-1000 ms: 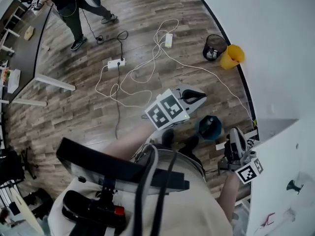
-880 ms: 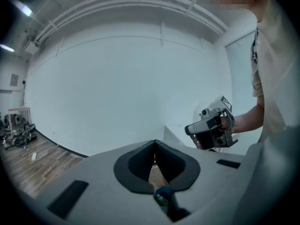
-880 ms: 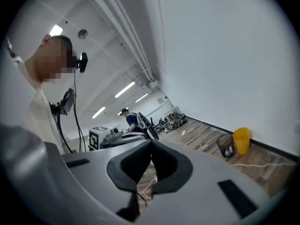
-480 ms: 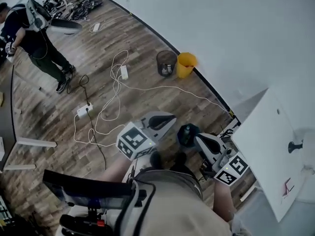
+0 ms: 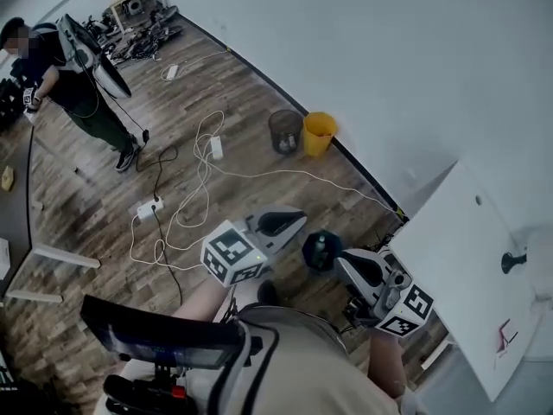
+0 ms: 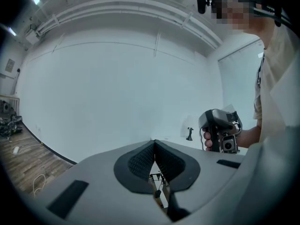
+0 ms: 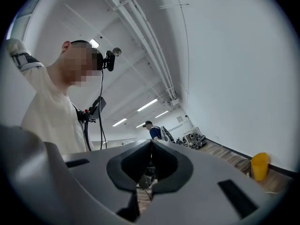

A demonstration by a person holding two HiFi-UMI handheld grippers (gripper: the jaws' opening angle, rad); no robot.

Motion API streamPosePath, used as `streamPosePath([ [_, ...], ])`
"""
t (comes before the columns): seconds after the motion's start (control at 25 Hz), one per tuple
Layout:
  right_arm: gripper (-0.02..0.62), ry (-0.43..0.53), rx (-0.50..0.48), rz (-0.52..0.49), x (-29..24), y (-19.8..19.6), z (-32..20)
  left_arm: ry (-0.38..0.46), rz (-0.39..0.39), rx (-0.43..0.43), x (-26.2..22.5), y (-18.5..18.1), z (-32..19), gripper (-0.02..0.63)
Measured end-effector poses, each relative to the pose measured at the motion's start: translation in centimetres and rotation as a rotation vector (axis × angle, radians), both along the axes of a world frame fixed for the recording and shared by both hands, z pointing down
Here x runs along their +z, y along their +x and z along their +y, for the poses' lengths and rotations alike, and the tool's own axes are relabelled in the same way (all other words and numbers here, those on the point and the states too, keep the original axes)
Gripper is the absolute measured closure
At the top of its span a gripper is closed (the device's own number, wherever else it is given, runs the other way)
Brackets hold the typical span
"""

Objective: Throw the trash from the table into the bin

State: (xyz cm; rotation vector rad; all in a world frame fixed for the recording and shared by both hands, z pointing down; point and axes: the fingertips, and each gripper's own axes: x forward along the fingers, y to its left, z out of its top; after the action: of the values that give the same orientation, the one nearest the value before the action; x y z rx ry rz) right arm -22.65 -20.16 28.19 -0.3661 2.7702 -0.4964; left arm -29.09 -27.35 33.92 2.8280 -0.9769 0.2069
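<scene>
Apparently mid-task, nothing carried. Far left: pale scrap (image 5: 7,177) near table (image 5: 15,223) edge, maybe trash left to fetch. Left gripper (image 5: 285,222) pinched together, empty. Mesh bin (image 5: 283,131) and yellow bin (image 5: 317,134) against wall, contents unclear. Right gripper (image 5: 352,264) likewise closed, empty.

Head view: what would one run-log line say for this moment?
left hand-held gripper: shut, empty | right hand-held gripper: shut, empty | yellow bin: by wall, beside black mesh bin
</scene>
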Motion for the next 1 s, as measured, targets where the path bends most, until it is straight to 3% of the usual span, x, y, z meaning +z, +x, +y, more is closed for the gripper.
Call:
streamPosePath([
  [0.24, 0.580, -0.038, -0.039, 0.042, 1.5, 4.5, 3.2, -0.026, 0.038, -0.001, -0.1, 4.6, 3.3, 0.594],
  [0.48, 0.580, 0.097, -0.145, 0.229, 3.4, 4.3, 8.0, -0.065, 0.123, 0.058, -1.6, 8.1, 8.9, 0.594],
  [0.64, 0.580, 0.120, -0.227, 0.223, 3.7, 3.6, 10.2, -0.043, 0.120, 0.082, -2.6, 9.3, 12.5, 0.594],
  [0.8, 0.580, 0.107, -0.178, 0.225, 3.8, 3.8, 10.7, -0.010, 0.102, 0.088, -3.8, 9.5, 14.4, 0.594],
  [1.0, 0.580, 0.018, -0.039, 0.221, 4.2, 5.0, 11.2, -0.012, 0.105, 0.122, -3.6, 9.0, 16.4, 0.594],
])
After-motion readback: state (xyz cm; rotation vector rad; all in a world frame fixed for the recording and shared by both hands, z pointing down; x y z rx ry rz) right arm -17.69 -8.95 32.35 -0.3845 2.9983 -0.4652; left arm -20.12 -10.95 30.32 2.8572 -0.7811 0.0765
